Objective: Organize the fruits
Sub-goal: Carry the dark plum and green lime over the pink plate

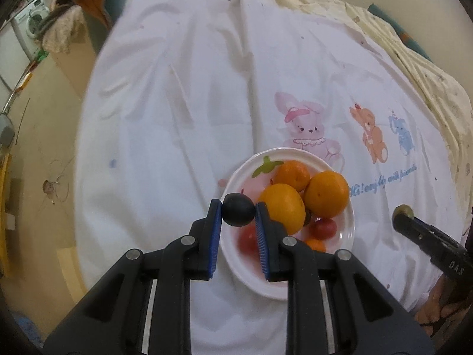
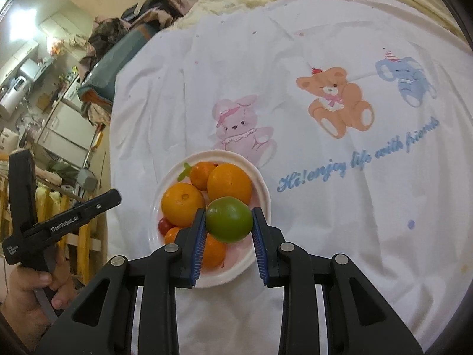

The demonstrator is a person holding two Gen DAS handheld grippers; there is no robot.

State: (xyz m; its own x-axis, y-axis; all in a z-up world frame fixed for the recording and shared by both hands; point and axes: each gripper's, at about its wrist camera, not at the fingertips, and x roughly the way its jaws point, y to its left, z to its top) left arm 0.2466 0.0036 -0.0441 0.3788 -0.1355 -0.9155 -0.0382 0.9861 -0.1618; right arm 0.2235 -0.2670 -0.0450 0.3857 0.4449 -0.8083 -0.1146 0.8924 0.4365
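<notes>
A white plate with a strawberry print lies on a white cartoon sheet and holds several oranges and small red tomatoes. My left gripper is shut on a dark round plum, held above the plate's left rim. In the right wrist view the same plate shows, with oranges in it. My right gripper is shut on a green lime over the plate's near side. The right gripper's body appears at the right edge of the left wrist view.
The white sheet with a pink bunny, a bear and an elephant covers a bed. A person's hand grips the left gripper's handle. The bed's left edge drops to a floor with cluttered furniture beyond.
</notes>
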